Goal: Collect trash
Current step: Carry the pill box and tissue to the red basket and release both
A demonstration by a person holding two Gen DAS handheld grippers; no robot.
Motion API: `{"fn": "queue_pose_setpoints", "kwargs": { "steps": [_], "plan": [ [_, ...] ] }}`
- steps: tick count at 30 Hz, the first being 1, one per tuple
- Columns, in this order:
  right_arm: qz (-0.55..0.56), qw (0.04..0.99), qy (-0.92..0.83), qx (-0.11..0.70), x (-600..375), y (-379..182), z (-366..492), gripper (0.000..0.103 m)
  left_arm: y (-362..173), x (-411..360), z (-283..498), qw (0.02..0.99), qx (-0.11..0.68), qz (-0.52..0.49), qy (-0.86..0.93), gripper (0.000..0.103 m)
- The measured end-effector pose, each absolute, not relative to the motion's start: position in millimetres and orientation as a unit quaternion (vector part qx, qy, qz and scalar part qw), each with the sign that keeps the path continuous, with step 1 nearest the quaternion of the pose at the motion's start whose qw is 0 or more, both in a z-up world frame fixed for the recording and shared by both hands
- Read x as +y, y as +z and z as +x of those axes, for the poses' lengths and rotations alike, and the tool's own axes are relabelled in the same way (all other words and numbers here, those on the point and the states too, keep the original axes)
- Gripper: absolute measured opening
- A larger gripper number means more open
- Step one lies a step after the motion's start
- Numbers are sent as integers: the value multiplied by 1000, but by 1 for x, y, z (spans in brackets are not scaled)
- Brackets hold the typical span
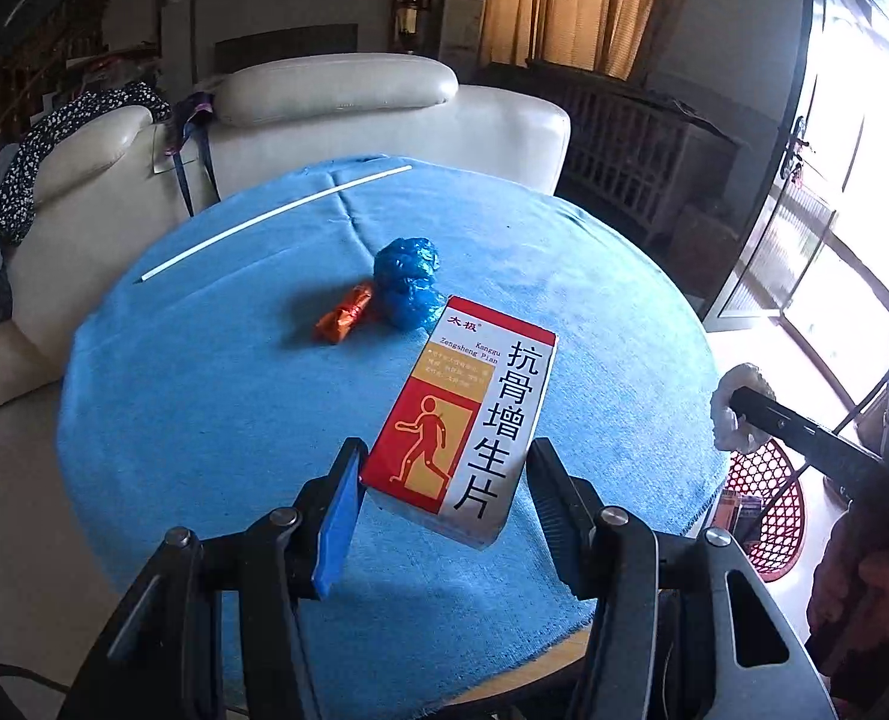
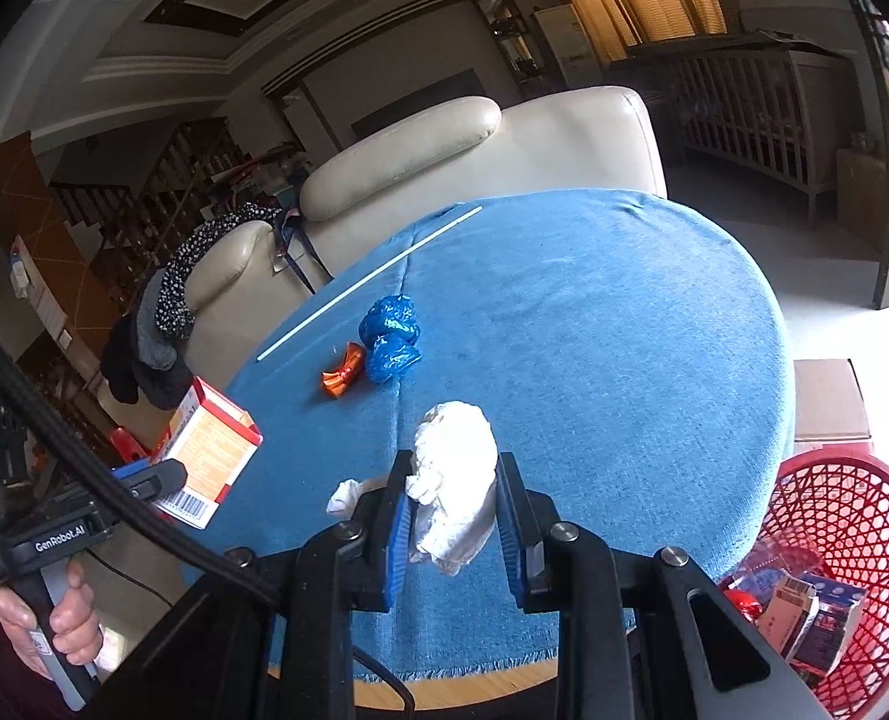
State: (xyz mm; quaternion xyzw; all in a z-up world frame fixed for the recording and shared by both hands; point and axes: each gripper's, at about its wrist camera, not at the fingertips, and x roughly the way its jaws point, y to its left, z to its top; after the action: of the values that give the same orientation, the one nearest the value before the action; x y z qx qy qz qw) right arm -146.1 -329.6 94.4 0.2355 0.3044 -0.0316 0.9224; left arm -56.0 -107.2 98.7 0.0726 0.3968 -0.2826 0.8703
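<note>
My left gripper (image 1: 444,468) is shut on a red, white and orange medicine box (image 1: 468,420) and holds it above the blue-clothed round table (image 1: 204,420); the box also shows in the right wrist view (image 2: 210,456). My right gripper (image 2: 453,486) is shut on a crumpled white tissue (image 2: 453,480), seen at the table's right edge in the left wrist view (image 1: 735,414). A crumpled blue plastic bag (image 1: 408,282) (image 2: 390,330), an orange wrapper (image 1: 342,318) (image 2: 342,375) and a long white straw (image 1: 276,213) (image 2: 372,282) lie on the cloth.
A red mesh basket (image 2: 852,534) holding several boxes and packets stands on the floor right of the table, also in the left wrist view (image 1: 768,510). A cream leather sofa (image 1: 336,114) with draped clothes stands behind the table. A cardboard box (image 2: 828,402) sits beyond the basket.
</note>
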Motion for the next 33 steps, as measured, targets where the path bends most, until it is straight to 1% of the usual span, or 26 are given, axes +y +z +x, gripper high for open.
{"fn": "queue_pose_setpoints", "kwargs": {
  "steps": [33],
  "plan": [
    [284, 915, -68, 278, -378, 90, -198, 27, 96, -168, -76, 857, 387, 130, -315, 56]
  ]
}}
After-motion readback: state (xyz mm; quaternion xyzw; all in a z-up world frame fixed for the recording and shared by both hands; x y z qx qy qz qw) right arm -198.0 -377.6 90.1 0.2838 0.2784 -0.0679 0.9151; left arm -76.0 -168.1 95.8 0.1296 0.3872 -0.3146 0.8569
